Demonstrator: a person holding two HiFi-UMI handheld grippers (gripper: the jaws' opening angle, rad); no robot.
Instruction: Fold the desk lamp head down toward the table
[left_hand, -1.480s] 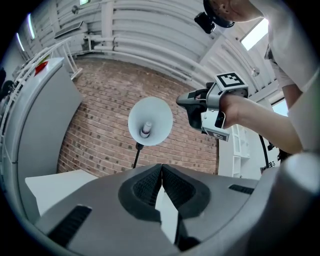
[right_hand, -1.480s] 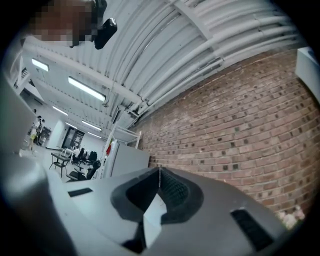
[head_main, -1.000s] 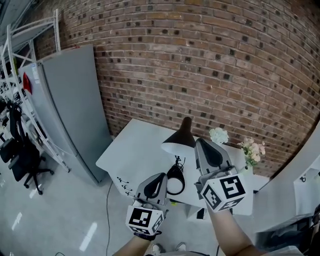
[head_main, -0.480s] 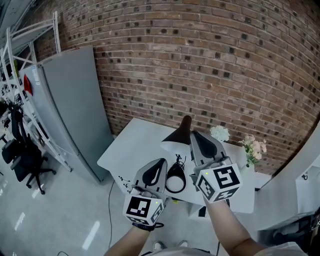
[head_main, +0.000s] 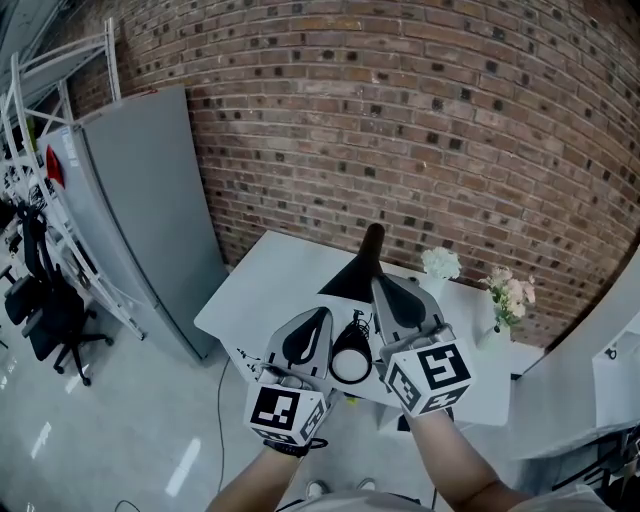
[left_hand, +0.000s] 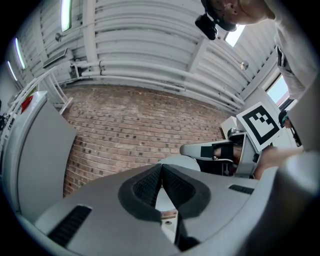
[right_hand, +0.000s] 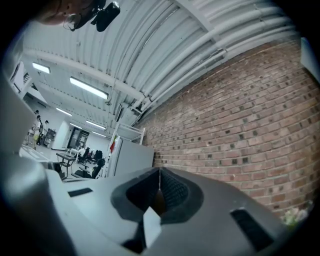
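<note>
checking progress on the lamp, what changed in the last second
The right hand-held gripper slid left, closer to the lamp head, whose pale underside no longer shows. The left hand-held gripper moved forward slightly. Both are shut and empty. The flowers and table stayed put.

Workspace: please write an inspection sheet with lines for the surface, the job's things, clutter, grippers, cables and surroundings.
Surface: white table, set against the brick wall.
Job's things: black lamp on the table; black ring below it.
Clutter: white flowers and pink flowers at the table's right end.
Grippers: left gripper and right gripper both shut, nothing between the jaws.
Cables: black cable by the ring; thin cable hanging to the floor.
Surroundings: grey cabinet, white rack, black chair.
</note>
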